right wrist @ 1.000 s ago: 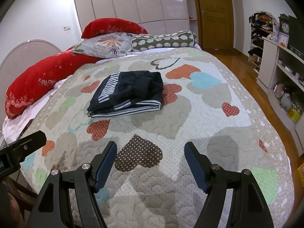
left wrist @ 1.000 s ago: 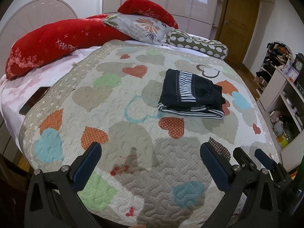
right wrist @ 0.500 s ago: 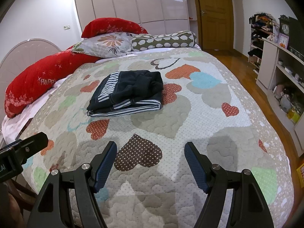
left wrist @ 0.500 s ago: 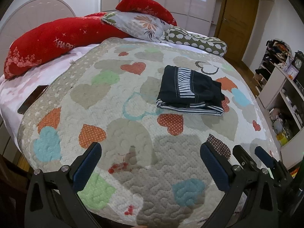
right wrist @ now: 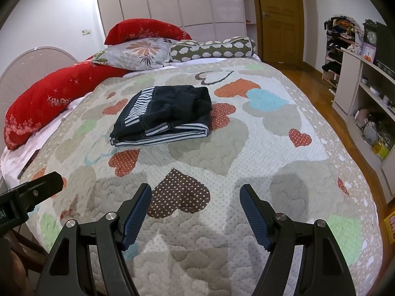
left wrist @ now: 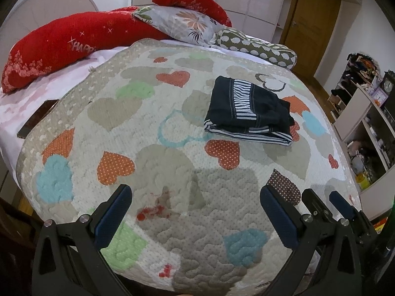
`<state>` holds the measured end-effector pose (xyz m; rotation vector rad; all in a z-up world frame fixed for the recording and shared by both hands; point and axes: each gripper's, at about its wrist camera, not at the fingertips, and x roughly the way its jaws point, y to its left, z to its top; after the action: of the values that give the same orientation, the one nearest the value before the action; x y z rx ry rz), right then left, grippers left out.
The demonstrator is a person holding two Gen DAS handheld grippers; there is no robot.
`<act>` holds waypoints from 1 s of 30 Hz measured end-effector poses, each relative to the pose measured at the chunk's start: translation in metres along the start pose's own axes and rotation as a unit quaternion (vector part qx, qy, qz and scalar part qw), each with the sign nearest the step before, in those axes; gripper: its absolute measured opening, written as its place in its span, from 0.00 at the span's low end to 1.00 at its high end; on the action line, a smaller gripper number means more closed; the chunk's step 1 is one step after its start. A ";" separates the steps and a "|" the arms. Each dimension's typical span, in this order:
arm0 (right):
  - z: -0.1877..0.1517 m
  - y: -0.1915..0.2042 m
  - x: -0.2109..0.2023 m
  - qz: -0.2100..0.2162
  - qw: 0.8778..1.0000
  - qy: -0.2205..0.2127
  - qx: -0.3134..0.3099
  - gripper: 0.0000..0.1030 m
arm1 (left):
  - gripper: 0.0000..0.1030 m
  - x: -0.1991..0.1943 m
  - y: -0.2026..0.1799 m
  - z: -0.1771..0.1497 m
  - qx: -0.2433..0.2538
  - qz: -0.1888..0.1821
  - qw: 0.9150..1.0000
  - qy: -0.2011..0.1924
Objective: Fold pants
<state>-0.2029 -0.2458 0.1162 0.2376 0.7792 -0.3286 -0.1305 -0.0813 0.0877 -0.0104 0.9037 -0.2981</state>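
Bedroom with a bed (right wrist: 308,148) under a quilt printed with hearts; glossy wardrobe doors (right wrist: 172,0) and a wooden door (right wrist: 281,19) behind, open shelving (right wrist: 358,93) along the right wall. At the head of the bed: long red pillow (left wrist: 61,49), flowered pillow (left wrist: 187,24), spotted bolster (right wrist: 212,49). Dark flat object (left wrist: 37,118) lying on the pale sheet at the left edge, too unclear to identify.

Pants (right wrist: 165,116), dark with striped panels, folded into a compact rectangle and resting flat on the quilt near the middle of the bed, striped edge toward the foot. Seen from the left wrist (left wrist: 249,113), lying right of centre.

Left gripper (left wrist: 196,209) held above the foot of the bed, blue fingers (left wrist: 113,217) spread wide with only quilt between them, well apart from the pants. Right gripper (right wrist: 196,209) likewise above the foot of the bed, fingers (right wrist: 254,219) spread apart and empty, a brown dotted heart (right wrist: 180,192) showing in the gap. Tip of the left gripper visible at the lower left of the right wrist view.
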 end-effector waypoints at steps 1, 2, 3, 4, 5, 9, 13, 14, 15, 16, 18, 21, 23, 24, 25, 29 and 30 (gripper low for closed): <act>0.000 0.000 0.000 0.000 1.000 0.001 0.000 0.76 | 1.00 0.001 0.000 -0.001 0.000 -0.001 1.000 0.001; 0.000 0.001 0.000 0.000 1.000 0.002 -0.001 0.76 | 1.00 0.002 0.001 -0.001 -0.001 -0.002 1.000 0.004; -0.001 0.002 0.001 0.000 1.000 0.003 -0.003 0.76 | 1.00 0.003 0.002 -0.001 -0.002 -0.003 1.000 0.004; -0.001 0.003 0.001 -0.001 1.000 0.003 -0.004 0.76 | 1.00 0.003 0.004 -0.001 -0.003 -0.003 1.000 0.005; -0.001 0.004 0.001 -0.001 1.000 0.003 -0.005 0.76 | 1.00 0.003 0.004 -0.001 -0.004 -0.003 1.000 0.006; -0.002 0.007 0.001 0.000 1.000 0.004 -0.009 0.76 | 1.00 0.004 0.006 -0.002 -0.007 -0.004 1.000 0.006; -0.003 0.007 0.001 -0.002 1.000 0.004 -0.007 0.76 | 1.00 0.004 0.005 -0.002 -0.007 -0.003 1.000 0.008; -0.002 0.007 0.001 -0.002 1.000 0.004 -0.007 0.76 | 1.00 0.005 0.005 -0.003 -0.006 -0.002 1.000 0.011; -0.002 0.007 0.002 -0.001 1.000 0.004 -0.006 0.76 | 1.00 0.006 0.004 -0.003 -0.006 -0.002 1.000 0.012; -0.003 0.007 0.002 -0.001 1.000 0.004 -0.006 0.76 | 1.00 0.007 0.004 -0.003 -0.006 -0.001 1.000 0.014; -0.003 0.008 0.002 -0.001 1.000 0.004 -0.006 0.76 | 1.00 0.008 0.004 -0.004 -0.007 -0.001 1.000 0.016; -0.003 0.008 0.002 0.000 1.000 0.002 -0.006 0.76 | 1.00 0.008 0.004 -0.004 -0.006 -0.001 1.000 0.015; -0.004 0.008 0.002 0.001 1.000 0.002 -0.007 0.76 | 1.00 0.008 0.004 -0.004 -0.005 0.000 1.000 0.014; -0.003 0.008 0.002 0.001 1.000 0.002 -0.006 0.77 | 1.00 0.008 0.003 -0.004 -0.005 0.000 1.000 0.014; -0.004 0.008 0.002 0.001 1.000 0.003 -0.007 0.77 | 1.00 0.008 0.003 -0.004 -0.006 0.000 1.000 0.014; -0.004 0.008 0.002 0.002 1.000 0.004 -0.007 0.77 | 1.00 0.008 0.003 -0.004 -0.006 0.000 1.000 0.014; -0.004 0.008 0.002 0.002 1.000 0.004 -0.007 0.77 | 1.00 0.008 0.003 -0.004 -0.006 0.000 1.000 0.014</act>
<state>-0.2012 -0.2377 0.1122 0.2275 0.7876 -0.3186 -0.1286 -0.0799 0.0787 -0.0174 0.9335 -0.2937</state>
